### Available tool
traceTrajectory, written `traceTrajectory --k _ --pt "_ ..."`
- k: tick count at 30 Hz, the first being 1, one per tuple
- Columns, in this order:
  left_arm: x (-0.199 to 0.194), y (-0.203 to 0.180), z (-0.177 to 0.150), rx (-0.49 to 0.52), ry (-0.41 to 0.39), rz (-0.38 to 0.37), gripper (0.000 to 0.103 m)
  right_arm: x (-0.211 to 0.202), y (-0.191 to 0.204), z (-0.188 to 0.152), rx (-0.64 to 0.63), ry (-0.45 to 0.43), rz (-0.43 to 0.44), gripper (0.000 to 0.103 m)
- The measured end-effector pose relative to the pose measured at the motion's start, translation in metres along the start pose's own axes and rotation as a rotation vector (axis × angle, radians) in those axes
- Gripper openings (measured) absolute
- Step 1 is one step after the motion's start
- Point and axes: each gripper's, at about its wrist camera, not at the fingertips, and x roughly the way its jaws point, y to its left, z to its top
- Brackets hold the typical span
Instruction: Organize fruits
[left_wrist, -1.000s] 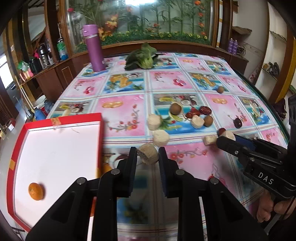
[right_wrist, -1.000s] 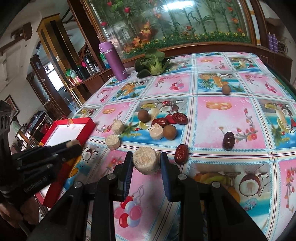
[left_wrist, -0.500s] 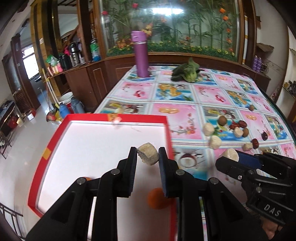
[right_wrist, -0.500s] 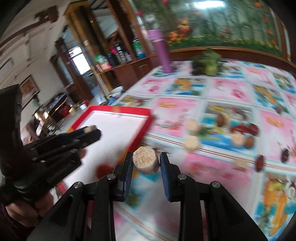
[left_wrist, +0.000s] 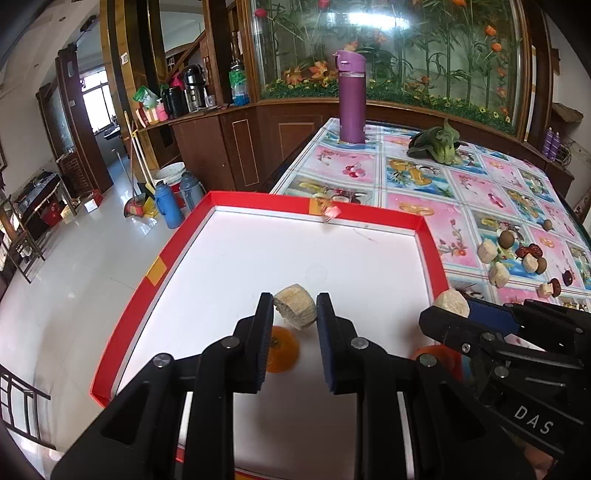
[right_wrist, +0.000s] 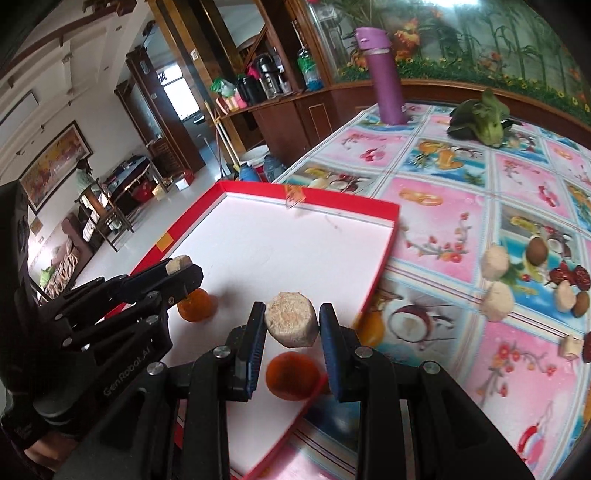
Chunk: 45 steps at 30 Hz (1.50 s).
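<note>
Hovering over the red tray with two oranges, both tongs grip one pale chunk each.

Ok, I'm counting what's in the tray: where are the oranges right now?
Both oranges lie inside the red tray at its near end: one beside the left gripper, the other under the right gripper.

Right tool clamped on pale chunk above red-rimmed tray, two oranges below.

Orange fruit half hidden behind left hand-held gripper
</note>
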Motion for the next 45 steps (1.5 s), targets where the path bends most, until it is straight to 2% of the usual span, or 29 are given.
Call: traceTrajectory --k 13,21,33,45 --pt "0.010 0.012 -0.009 -0.012 0.032 0.029 0.026 0.024 0.015 -0.005 -0.035 0.065 -0.022 0.028" --pt "0.011 0.013 -0.008 -0.009 0.034 0.059 0.027 0.024 0.015 -0.004 -0.042 0.065 -0.032 0.029" --pt "0.008 0.012 -0.006 -0.013 0.029 0.095 0.051 0.009 0.013 -0.001 -0.058 0.010 -0.045 0.030" --pt "-0.002 0.001 -0.002 0.002 0.010 0.091 0.057 -0.005 0.010 0.001 -0.083 -0.019 -0.171 0.030"
